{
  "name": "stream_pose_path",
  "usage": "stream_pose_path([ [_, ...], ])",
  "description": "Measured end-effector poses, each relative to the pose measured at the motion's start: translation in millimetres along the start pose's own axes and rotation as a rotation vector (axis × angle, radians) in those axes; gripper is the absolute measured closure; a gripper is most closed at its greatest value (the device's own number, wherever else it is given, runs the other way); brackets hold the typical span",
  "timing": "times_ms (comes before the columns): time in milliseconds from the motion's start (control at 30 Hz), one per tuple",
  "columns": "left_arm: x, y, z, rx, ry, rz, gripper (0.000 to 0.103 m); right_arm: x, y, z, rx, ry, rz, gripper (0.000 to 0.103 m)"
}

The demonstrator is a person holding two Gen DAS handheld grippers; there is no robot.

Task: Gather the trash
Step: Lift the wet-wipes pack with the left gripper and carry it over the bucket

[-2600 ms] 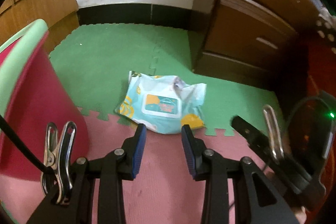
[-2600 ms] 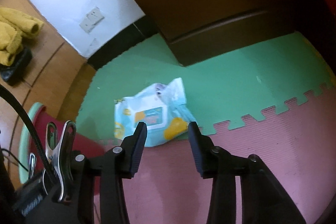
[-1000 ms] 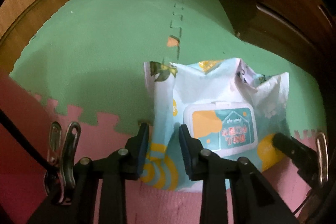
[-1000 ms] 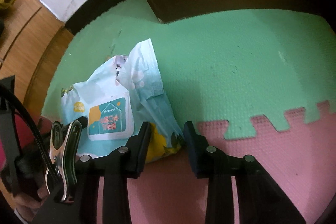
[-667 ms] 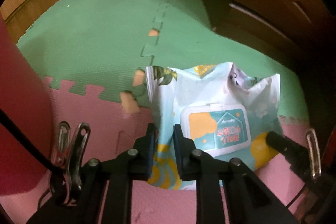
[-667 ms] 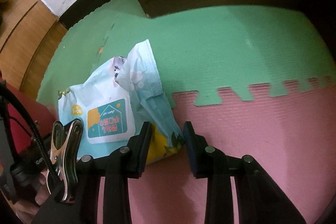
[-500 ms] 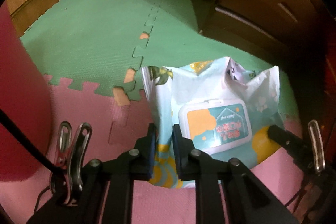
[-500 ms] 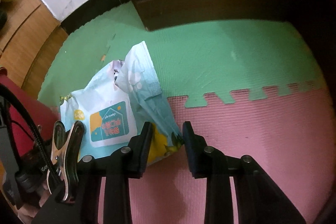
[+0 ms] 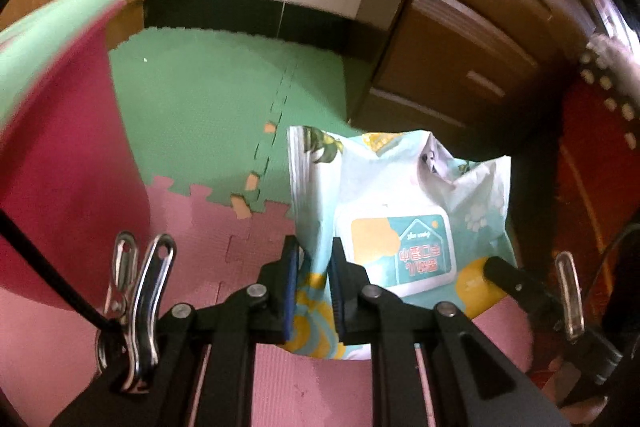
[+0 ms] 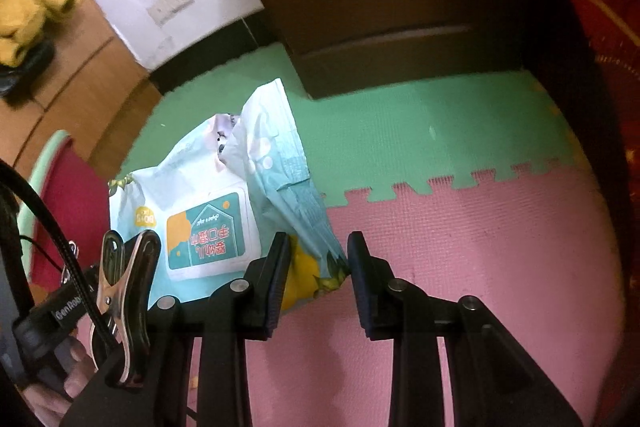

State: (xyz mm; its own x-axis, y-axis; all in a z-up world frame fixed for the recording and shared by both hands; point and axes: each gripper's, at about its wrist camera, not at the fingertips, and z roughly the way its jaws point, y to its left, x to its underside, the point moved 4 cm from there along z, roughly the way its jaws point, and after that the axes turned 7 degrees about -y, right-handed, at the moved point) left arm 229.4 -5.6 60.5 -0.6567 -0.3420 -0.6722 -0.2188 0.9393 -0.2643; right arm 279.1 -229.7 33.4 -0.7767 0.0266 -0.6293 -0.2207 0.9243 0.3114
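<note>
Wipes pack point(image 10: 208, 223) label reads 手口湿巾

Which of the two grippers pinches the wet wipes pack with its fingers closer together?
The left gripper: its blue pads nearly meet on a thin fold of the wet wipes pack. The right gripper holds a thicker bunched corner, jaws wider apart.

Crumpled pale-blue wipes pack point(image 9: 404, 211), lid up, lifted above mat.
</note>
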Motion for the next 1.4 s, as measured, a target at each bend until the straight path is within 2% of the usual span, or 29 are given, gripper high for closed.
stream_pose_path([
  [167,-10.3,0.3,-38.5,0.017,-0.057,0.016,0.089,-11.6,20.0,-33.1,-0.017,-0.088,-0.031,0.073],
  [300,-16.7,11.4,-66.9,0.028,-0.086,-0.015,0.089,-16.4,44.0,-58.0,-0.018,-0.144,-0.086,0.073],
  [533,-22.6,29.4,-113.3,0.048,-0.14,-0.031,0.089,-19.9,77.4,-87.2,-0.038,-0.194,-0.126,0.073],
  [867,-38.1,59.8,-187.4,0.075,-0.28,-0.054,0.089,-28.3,128.5,-134.6,-0.114,-0.287,-0.116,0.073],
  [1100,-54.5,99.8,-217.4,0.042,-0.349,-0.125,0.089,-30.4,181.6,-151.8,-0.15,-0.34,-0.164,0.073],
  [1400,-70.3,162.2,-234.0,-0.048,-0.418,-0.197,0.089,-35.5,249.8,-131.1,-0.248,-0.32,-0.211,0.072],
])
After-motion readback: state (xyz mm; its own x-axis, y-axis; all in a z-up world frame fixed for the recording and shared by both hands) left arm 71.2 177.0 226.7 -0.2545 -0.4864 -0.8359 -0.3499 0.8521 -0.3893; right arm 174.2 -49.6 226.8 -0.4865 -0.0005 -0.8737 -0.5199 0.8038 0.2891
